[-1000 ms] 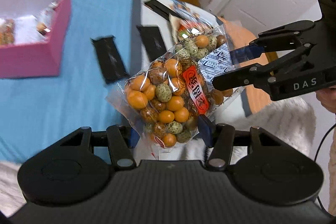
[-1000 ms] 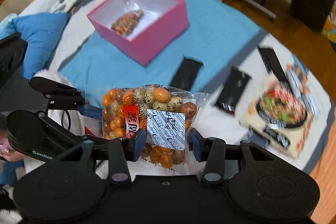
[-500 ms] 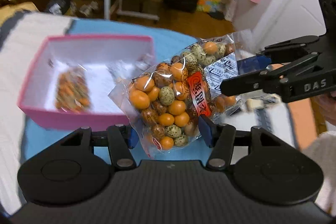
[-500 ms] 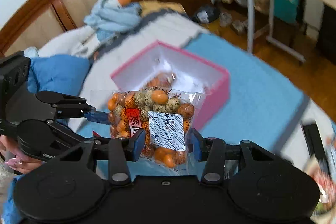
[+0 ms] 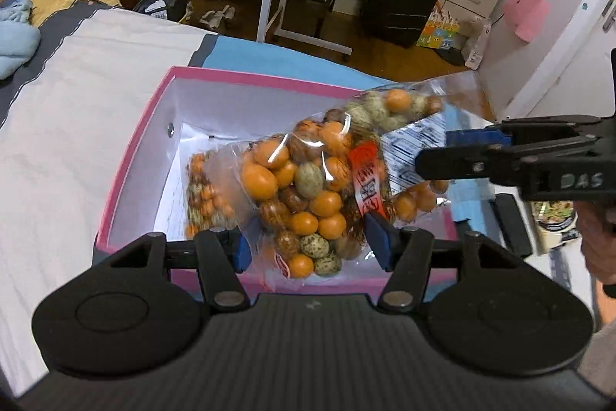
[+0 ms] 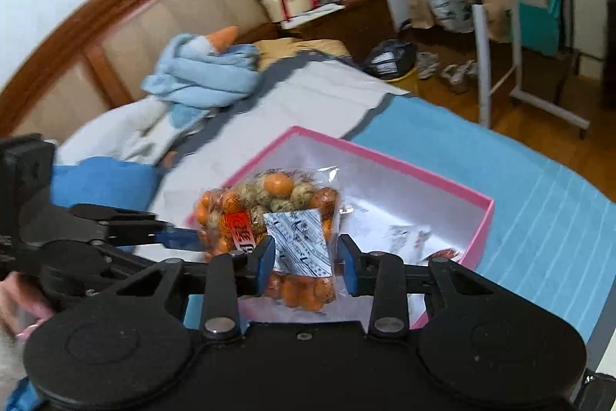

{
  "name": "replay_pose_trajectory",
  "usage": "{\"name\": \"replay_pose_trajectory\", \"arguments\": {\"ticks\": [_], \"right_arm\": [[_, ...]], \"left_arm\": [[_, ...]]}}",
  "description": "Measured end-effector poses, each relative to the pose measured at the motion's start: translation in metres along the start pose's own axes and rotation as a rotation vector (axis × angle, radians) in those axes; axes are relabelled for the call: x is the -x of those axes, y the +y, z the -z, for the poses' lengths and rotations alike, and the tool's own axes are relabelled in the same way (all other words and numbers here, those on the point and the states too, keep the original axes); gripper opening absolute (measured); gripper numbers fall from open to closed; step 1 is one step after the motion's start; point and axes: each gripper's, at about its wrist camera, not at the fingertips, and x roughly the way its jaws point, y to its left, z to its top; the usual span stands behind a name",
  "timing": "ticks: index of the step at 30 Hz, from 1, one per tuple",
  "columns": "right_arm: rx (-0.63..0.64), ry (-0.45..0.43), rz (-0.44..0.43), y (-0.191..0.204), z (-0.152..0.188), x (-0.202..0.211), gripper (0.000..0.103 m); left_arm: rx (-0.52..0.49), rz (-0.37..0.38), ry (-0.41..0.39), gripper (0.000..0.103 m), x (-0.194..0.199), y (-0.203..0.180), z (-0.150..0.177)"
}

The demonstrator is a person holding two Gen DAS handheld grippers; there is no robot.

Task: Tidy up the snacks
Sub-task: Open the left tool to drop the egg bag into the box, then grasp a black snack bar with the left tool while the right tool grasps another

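Bedroom; white bed sheet with a light blue mat laid over it, wooden floor beyond.

Left wrist view: one open pink cardboard box with white inside at centre, on the sheet. One clear plastic bag of orange and speckled round snacks hangs over the box interior. Left gripper at 6 o'clock, blue pads pressing the bag's lower end. Right gripper enters from 3 o'clock, on the bag's upper end. A second, smaller bag of similar snacks lies on the box floor at 9 o'clock. Bare sheet left of the box.

Right wrist view: right gripper jaws closing; left pad touches the bag, right pad stands just off it. Box far rim clear; open mat at 3 o'clock.
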Motion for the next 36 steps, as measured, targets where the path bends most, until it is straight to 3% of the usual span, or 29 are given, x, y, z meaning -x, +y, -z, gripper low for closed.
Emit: {"name": "replay_pose_trajectory", "arguments": {"ticks": [4, 9, 13, 17, 27, 32, 36], "right_arm": [[-0.068, 0.018, 0.035, -0.015, 0.003, -0.025, 0.039], [-0.136, 0.100, 0.070, -0.021, 0.013, -0.044, 0.037], [-0.142, 0.166, 0.049, -0.018, 0.025, -0.049, 0.035], [-0.090, 0.175, 0.078, -0.012, 0.034, -0.044, 0.037], [0.058, 0.124, 0.099, -0.009, 0.034, 0.051, 0.044], [0.112, 0.108, 0.156, -0.013, 0.039, 0.109, 0.061], [0.179, 0.098, 0.210, -0.016, 0.051, 0.152, 0.066]], "left_arm": [[-0.021, -0.016, 0.045, 0.059, -0.029, 0.008, -0.009], [-0.021, -0.023, 0.103, 0.061, -0.049, 0.013, -0.015], [-0.047, -0.082, 0.132, 0.065, -0.052, 0.010, -0.015], [-0.073, -0.158, 0.052, 0.067, -0.038, 0.003, -0.007], [-0.163, -0.104, -0.049, 0.072, 0.026, -0.057, 0.002], [-0.233, -0.042, -0.087, 0.076, 0.059, -0.110, 0.006], [-0.266, 0.022, -0.093, 0.080, 0.076, -0.152, 0.009]]}}
